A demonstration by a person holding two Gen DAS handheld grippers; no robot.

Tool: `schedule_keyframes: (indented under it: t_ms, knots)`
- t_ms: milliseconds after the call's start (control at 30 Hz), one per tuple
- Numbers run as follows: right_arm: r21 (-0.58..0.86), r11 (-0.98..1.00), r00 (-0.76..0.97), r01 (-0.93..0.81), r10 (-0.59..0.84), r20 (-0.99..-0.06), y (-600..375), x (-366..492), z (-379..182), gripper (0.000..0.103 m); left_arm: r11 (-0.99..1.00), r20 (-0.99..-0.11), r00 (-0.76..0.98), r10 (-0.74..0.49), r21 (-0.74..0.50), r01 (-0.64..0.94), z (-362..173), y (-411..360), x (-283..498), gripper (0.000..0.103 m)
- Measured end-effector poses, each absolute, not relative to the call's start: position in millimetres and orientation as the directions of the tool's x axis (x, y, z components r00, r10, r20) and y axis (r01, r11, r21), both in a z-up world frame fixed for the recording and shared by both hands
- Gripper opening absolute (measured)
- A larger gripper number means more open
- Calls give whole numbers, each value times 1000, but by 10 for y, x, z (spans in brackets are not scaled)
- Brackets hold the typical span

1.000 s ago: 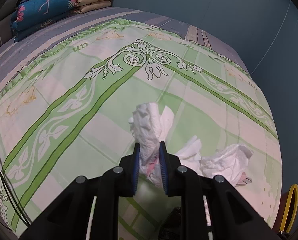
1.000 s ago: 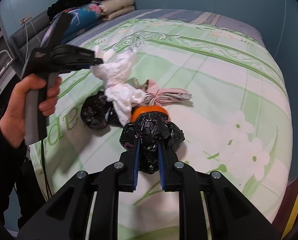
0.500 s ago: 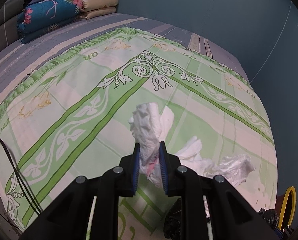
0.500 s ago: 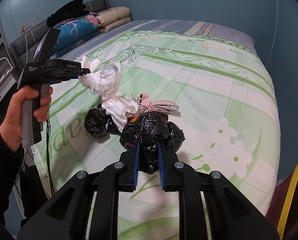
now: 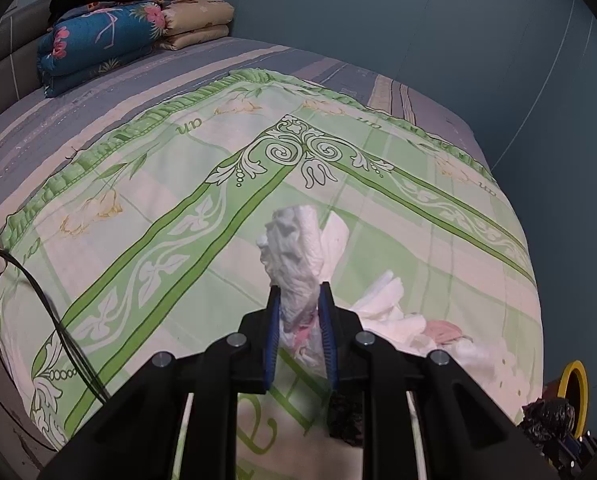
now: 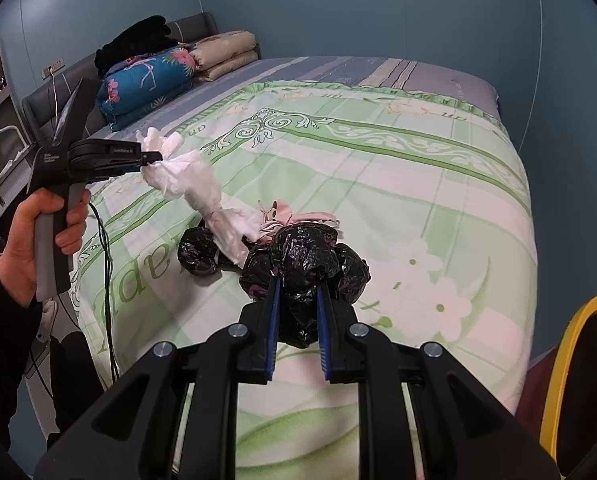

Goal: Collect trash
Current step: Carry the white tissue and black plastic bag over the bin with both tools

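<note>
Trash is lifted off the bed (image 6: 438,208): my left tool (image 5: 299,300) pinches white tissue (image 5: 298,256), my right tool (image 6: 297,298) a black bag (image 6: 304,258); next, the yellow-rimmed bin (image 6: 570,344).

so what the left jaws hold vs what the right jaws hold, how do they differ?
The white plastic bag is pale and drawn long, trailing down to the bed; the black plastic bag is dark, glossy, bunched in lumps. Both are crumpled plastic, each clamped and lifted by its gripper, left and right.

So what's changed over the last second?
Both hand-held grippers lifted away from the bed: the left carrying the white tissue wad, the right the black bag. Neither grip changed. The other black bag and pink scrap stayed put.
</note>
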State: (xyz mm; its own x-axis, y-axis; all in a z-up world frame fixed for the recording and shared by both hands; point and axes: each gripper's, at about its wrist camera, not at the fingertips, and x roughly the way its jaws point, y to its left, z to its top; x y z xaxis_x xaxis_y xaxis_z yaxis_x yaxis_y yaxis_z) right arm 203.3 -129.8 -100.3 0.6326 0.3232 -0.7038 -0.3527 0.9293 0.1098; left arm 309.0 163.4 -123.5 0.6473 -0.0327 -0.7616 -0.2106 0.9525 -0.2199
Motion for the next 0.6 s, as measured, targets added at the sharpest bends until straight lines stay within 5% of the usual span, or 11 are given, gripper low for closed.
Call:
schedule_keyframes:
  t_ms: [600]
  knots:
    - [127,954,693,-271,286,-662,-1887,1743,-802,16,977,-738,663,-130,-210,-43,-934,864,2891,17]
